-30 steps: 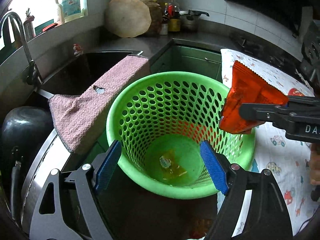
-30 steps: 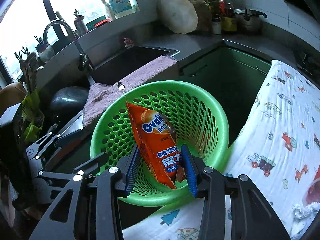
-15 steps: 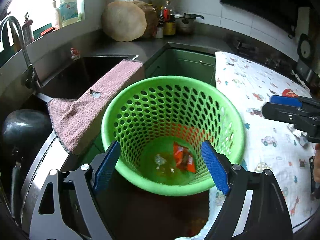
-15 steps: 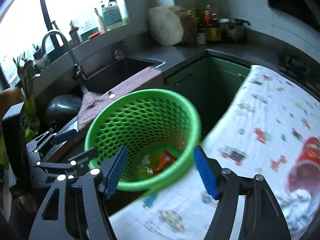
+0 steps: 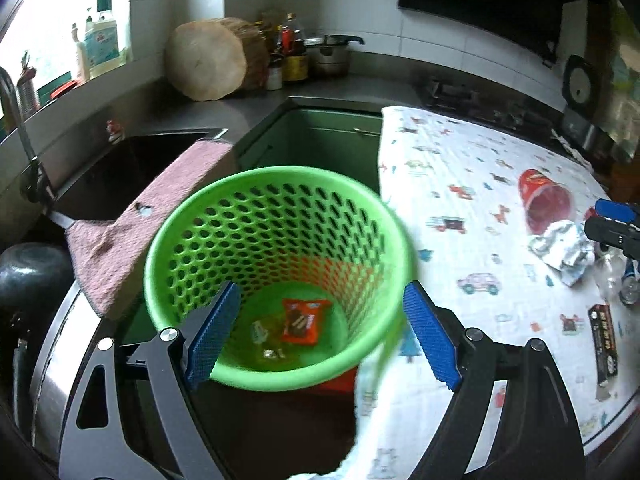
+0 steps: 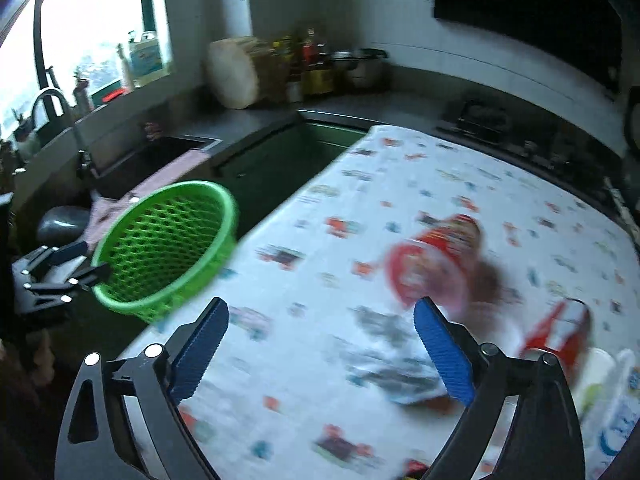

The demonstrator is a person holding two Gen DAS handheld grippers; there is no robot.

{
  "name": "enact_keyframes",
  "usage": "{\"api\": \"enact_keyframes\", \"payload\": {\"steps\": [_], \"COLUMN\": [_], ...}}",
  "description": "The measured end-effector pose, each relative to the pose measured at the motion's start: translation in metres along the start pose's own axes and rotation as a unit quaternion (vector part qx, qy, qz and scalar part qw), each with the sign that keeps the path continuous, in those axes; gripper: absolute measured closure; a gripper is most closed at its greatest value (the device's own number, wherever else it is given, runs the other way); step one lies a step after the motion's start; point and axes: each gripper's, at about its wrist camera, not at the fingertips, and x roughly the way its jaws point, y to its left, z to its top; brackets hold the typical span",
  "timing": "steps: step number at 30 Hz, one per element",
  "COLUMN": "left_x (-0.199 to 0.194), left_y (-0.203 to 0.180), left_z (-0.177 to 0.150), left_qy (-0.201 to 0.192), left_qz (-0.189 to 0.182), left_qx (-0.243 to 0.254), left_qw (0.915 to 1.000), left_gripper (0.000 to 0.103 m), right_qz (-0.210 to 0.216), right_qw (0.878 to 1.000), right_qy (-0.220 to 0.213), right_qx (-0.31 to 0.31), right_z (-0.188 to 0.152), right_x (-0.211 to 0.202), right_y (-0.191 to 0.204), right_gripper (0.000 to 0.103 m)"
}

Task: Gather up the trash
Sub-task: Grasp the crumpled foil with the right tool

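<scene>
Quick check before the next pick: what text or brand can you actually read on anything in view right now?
None reads clearly.
Orange packet in the green basket: print too small.
Black box on the patterned cloth: white lettering, illegible.
Red cup: label blurred.
Detergent jug on the windowsill: label too small.

No lettering can be read: the print on the orange packet (image 5: 301, 321) and black box (image 5: 604, 345) is blurred.
</scene>
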Motion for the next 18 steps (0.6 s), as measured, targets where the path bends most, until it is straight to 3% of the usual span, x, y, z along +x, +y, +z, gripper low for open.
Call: {"api": "enact_keyframes", "payload": {"steps": [8, 18], "left_x": [0.000, 0.004], "left_y": [-0.028, -0.038], "left_z": [0.003, 0.002], "left_qy": [0.001, 0.010], "left_qz": [-0.013, -0.013], "left_qx": [0.017, 0.018], "left_qw": [0.9998, 0.9997], "left_gripper": [0.020, 0.020], "right_qz": [-0.019, 0.003], "right_qw": [0.999, 0.998], "right_qy": [0.024, 0.060], "right_qx": [0.025, 0.036], "right_z": [-0.027, -0.039], "right_x": [0.001, 0.030], "right_y": [-0.044, -0.053], "right_gripper": [0.010, 0.010]}}
